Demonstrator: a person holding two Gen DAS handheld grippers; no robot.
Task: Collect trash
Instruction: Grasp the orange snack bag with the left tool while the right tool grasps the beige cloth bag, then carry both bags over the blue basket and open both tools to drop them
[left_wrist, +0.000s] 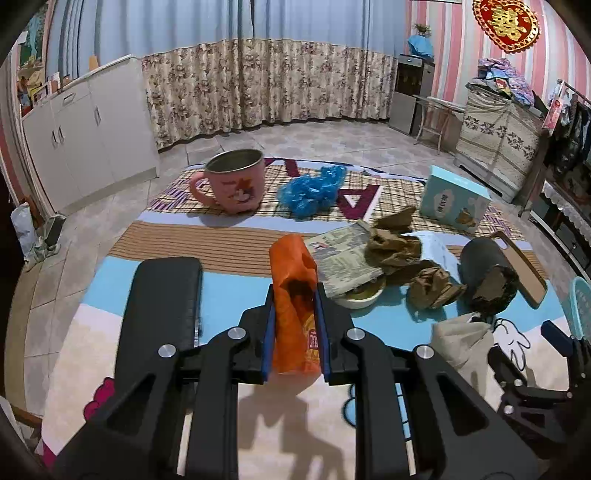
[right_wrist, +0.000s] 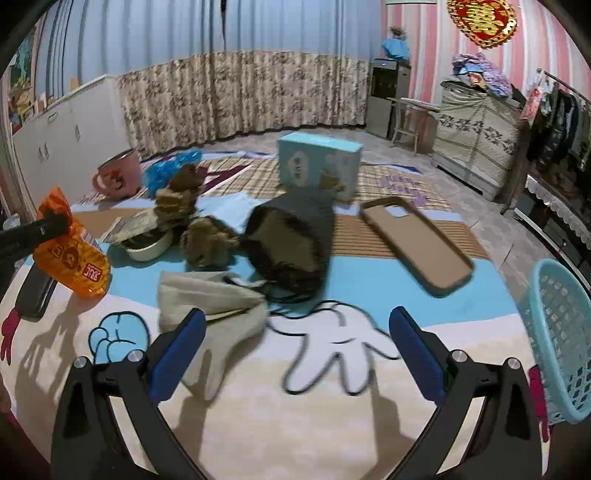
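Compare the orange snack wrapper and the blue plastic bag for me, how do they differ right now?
The orange snack wrapper is pinched in the left gripper and lifted off the mat; the blue plastic bag lies loose on the mat, beside the pink mug. The wrapper is opaque with printed markings; the bag is plain, translucent and scrunched into a heap. Both are crumpled, empty-looking packaging.

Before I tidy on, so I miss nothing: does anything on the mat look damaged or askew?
Yes. The dark cup lies tipped on its side among crumpled brown paper, and the orange wrapper pinched in the left gripper is torn open.
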